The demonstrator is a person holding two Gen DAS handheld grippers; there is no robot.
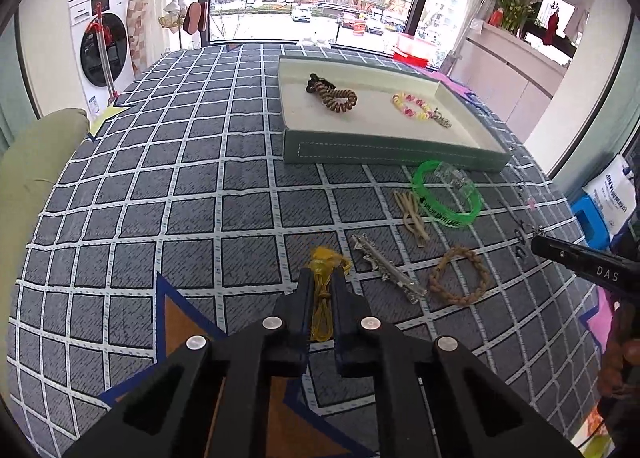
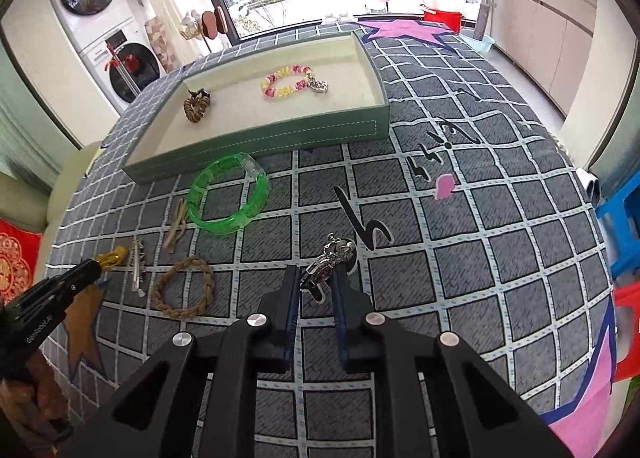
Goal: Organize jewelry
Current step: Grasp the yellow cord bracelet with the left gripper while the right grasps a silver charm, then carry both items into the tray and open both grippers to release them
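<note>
- Evidently, 2 handheld grippers worked over a grey checked cloth (image 1: 160,186) strewn with jewelry, with a shallow green tray (image 1: 384,150) at the far side.
- The left gripper (image 1: 322,282) had its fingers drawn close around a yellow cord charm (image 1: 326,264); whether they truly pinched it could not be told. The piece looked light, soft and floppy, so its knotted top seemed the surest hold.
- The right gripper (image 2: 316,278) had narrowed its fingers about a small metal motorcycle charm (image 2: 330,258), apparently gripping it. It seemed hard, bumpy and a little slippery; the thicker middle looked safest.
- Inside the tray lay 2 pieces: a brown coiled band (image 1: 332,94) and a pink and yellow beaded bracelet (image 1: 412,104).
- Left on the cloth, near the tray, were a stiff green bangle (image 1: 448,194), tan cord loops (image 1: 412,214), a silver hair clip (image 1: 386,266) and a braided tan bracelet (image 1: 460,276).
- The bangle probably needed gripping across its rim; the braid would sag.
</note>
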